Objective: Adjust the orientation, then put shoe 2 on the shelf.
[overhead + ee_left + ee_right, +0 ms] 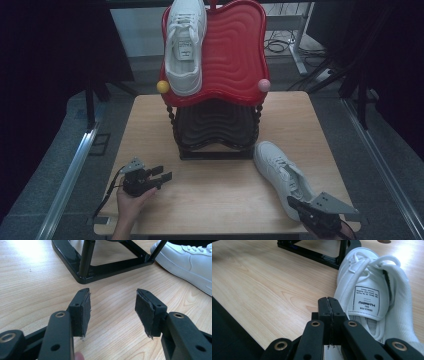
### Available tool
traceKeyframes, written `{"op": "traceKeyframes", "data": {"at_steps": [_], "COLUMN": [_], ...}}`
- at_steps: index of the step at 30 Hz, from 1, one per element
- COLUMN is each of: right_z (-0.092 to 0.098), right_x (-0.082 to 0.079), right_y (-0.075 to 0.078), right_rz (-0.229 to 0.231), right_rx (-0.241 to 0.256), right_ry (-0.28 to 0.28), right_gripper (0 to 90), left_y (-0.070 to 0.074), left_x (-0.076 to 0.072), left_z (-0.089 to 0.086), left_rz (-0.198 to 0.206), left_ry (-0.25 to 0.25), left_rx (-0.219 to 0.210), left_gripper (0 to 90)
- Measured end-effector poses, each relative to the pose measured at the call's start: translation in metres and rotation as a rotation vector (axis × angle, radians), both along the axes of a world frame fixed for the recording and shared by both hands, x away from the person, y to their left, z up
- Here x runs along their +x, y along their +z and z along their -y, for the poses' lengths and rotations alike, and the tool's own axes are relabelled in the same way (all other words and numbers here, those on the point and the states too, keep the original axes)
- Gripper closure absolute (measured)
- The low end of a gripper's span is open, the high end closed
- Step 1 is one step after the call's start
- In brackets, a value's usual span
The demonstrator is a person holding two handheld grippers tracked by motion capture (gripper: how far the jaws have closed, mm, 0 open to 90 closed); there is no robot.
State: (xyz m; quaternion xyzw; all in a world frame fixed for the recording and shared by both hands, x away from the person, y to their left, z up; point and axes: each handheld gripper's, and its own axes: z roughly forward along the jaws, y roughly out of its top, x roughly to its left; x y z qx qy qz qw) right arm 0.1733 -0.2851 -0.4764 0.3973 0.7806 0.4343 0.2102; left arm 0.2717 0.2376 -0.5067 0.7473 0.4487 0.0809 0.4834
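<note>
my right hand-held gripper (329, 315): jaws together, empty | white lace-up leather sneaker (372, 290) just beside it, on wooden tabletop (274, 285)

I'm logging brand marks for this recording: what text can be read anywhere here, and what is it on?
"HUANQIU": upside down on the tongue label of the white shoe on the table.
Smaller lines on that label: too blurred to read.
Tongue label of the shoe on the red shelf: too small to read.
</note>
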Motion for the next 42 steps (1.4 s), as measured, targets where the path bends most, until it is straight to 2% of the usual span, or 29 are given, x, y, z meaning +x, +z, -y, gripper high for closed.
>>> {"op": "traceKeyframes", "data": {"at_steps": [10, 18, 21, 24, 29, 32, 36, 40, 42], "right_z": [0.021, 0.021, 0.022, 0.026, 0.037, 0.041, 0.051, 0.06, 0.062], "right_x": [0.004, 0.003, 0.001, 0.001, 0.008, 0.015, 0.028, 0.044, 0.051], "right_y": [0.0, 0.0, 0.005, 0.013, 0.03, 0.038, 0.038, 0.033, 0.031], "right_rz": [-0.006, -0.001, 0.018, 0.049, 0.098, 0.112, 0.095, 0.069, 0.053], "right_rx": [0.016, 0.019, 0.06, 0.086, 0.101, 0.102, 0.113, 0.119, 0.111], "right_ry": [-0.056, -0.04, -0.012, -0.007, -0.039, -0.043, -0.062, -0.084, -0.073], "right_gripper": [89.5, 89.5, 89.5, 89.3, 79.8, 67.2, 56.1, 52.0, 52.0], "left_y": [0.0, -0.001, -0.001, -0.001, -0.001, 0.0, 0.0, 0.0, 0.0], "left_x": [0.0, 0.0, 0.0, 0.0, -0.002, -0.002, -0.002, -0.003, -0.003], "left_z": [0.0, 0.0, 0.001, 0.001, 0.001, 0.001, 0.001, 0.001, 0.002], "left_rz": [-0.001, -0.004, -0.004, -0.004, -0.008, -0.011, -0.013, -0.012, -0.013], "left_ry": [0.0, -0.002, -0.002, -0.001, -0.004, -0.006, -0.006, -0.007, -0.009], "left_rx": [0.005, 0.008, 0.008, 0.01, 0.008, -0.001, 0.0, 0.003, 0.003], "left_gripper": [47.0, 47.0, 47.0, 47.0, 47.0, 47.0, 47.0, 47.0, 47.0]}}
